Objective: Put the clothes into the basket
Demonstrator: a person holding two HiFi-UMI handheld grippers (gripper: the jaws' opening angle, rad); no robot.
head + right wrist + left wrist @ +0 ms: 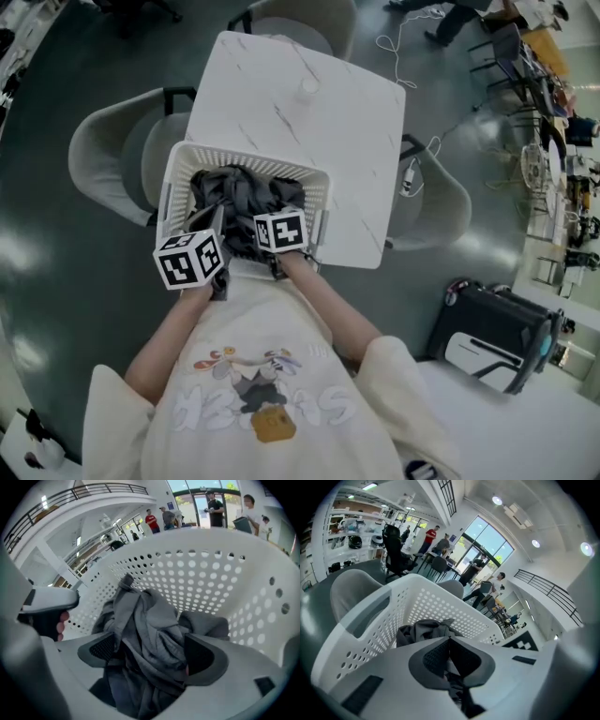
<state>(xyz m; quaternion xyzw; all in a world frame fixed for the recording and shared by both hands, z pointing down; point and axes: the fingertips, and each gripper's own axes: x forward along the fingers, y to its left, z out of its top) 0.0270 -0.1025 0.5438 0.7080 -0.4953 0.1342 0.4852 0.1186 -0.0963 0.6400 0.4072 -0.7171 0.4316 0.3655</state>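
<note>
A grey chair [103, 159] stands close off the table's left edge. The white basket [246, 156] fills the near left corner of the table [309, 112], with its left wall along that edge. Bare top lies beyond its far rim and in a narrower strip to its right. The grey clothes [246, 195] lie heaped inside. The left gripper [450, 641] is clenched above the near rim, with dark cloth caught in its jaws. Just beside it, the right gripper [152, 651] has its jaws apart around the heap. A second chair [441, 202] sits off the right edge.
</note>
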